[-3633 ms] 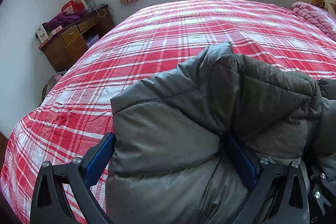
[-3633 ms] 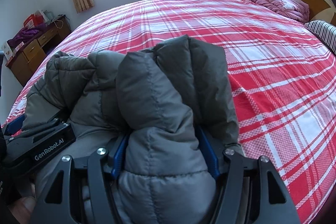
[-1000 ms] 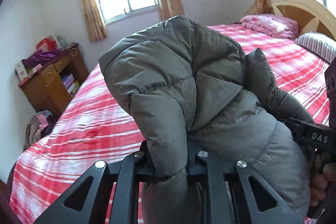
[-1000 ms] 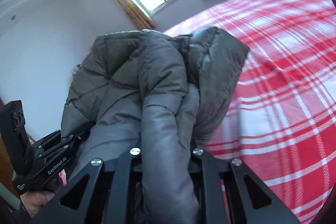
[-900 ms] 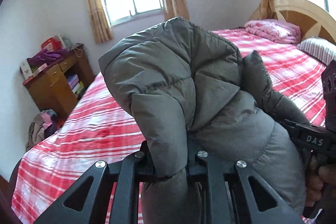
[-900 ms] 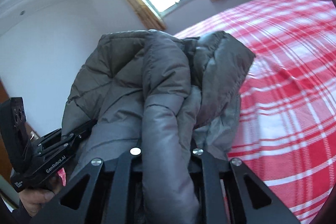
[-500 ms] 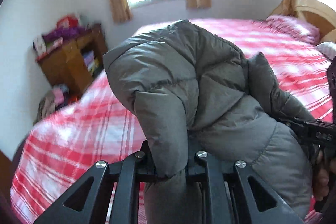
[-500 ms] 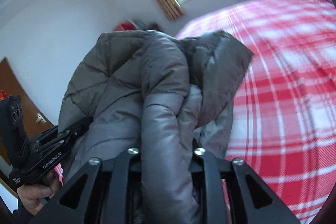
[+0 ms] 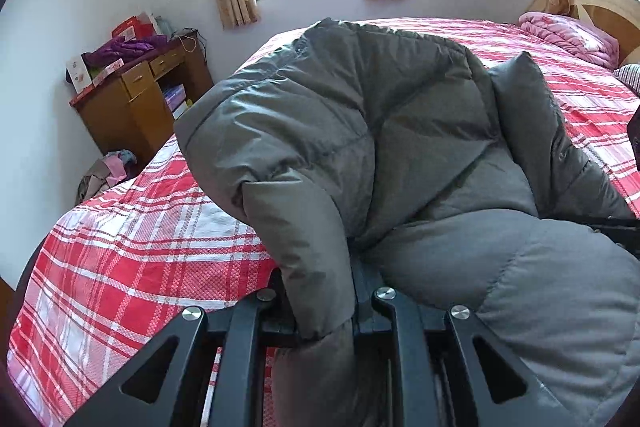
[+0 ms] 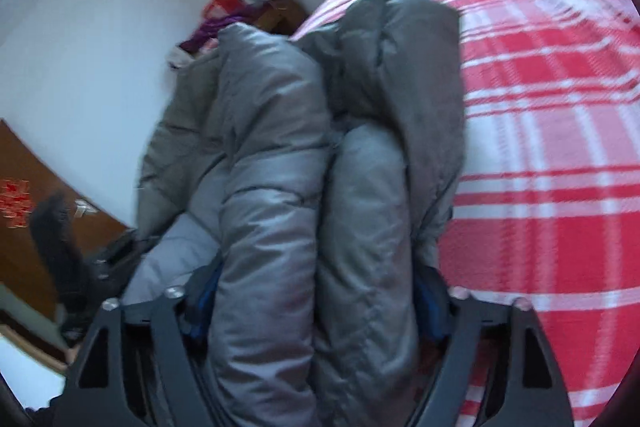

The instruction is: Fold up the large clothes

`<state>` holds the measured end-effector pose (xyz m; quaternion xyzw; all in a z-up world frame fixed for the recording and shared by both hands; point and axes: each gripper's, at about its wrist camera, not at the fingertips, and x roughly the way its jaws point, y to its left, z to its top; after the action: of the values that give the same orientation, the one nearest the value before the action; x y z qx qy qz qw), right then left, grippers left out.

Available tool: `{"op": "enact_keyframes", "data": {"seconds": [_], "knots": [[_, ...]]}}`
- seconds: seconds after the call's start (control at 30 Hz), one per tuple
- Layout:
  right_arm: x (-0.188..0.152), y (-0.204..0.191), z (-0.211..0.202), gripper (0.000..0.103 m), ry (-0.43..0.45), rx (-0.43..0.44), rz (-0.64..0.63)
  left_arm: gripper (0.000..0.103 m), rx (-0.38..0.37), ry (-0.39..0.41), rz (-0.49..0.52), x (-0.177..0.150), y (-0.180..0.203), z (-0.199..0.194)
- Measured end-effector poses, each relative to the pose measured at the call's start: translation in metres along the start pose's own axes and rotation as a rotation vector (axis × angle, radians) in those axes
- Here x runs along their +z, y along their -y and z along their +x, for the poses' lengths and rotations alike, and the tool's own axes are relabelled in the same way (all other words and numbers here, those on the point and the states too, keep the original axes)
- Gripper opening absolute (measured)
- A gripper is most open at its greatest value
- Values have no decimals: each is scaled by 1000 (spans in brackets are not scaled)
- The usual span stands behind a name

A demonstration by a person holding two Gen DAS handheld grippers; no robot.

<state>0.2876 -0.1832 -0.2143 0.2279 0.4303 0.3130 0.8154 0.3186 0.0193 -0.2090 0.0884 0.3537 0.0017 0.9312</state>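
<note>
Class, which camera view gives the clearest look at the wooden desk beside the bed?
The left wrist view: the wooden desk stands sharp against the wall, its drawers and cluttered top plain. The right wrist view is blurred and shows only a corner of it behind the grey jacket.

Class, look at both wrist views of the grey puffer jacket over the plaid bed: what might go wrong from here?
1. The right gripper has just been opening around the grey puffer jacket, so that side may drop and unfold.
2. The left gripper pinches only a thin fold, which could slip.
3. The bundle may land crumpled on the red plaid bedspread.
</note>
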Motion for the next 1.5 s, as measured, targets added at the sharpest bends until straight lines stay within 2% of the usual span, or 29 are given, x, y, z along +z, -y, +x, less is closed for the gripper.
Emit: {"op": "enact_keyframes", "data": {"seconds": [0.03, 0.07, 0.1, 0.17, 0.27, 0.4, 0.53, 1.0, 1.17, 1.5], "knots": [[-1, -1, 3, 64, -3, 6, -3, 17, 3, -1, -6, -1, 2, 0], [-2, -2, 5, 52, -7, 19, -3, 17, 2, -1, -14, -2, 2, -1], [-2, -1, 9, 48, -17, 47, 11, 17, -1, 1, -25, -1, 2, -2], [-2, -1, 9, 32, -11, 49, 10, 16, 6, 11, -29, 0, 2, -8], [-7, -15, 1, 25, 33, 28, -40, 16, 13, 30, -45, -1, -1, -20], [-11, -34, -6, 23, 68, -8, -93, 15, 23, 64, -50, 1, -6, -40], [-8, -52, -10, 23, 85, -7, -132, 14, 31, 84, -61, 4, -17, -57], [-6, -125, -2, 22, 82, 4, -288, 14, 73, 124, -145, 2, -86, -101], [8, -144, 17, 22, 63, 21, -325, 14, 94, 132, -166, -1, -109, -112], [26, -163, 56, 22, 17, 18, -380, 14, 133, 109, -217, -10, -136, -105]]}}
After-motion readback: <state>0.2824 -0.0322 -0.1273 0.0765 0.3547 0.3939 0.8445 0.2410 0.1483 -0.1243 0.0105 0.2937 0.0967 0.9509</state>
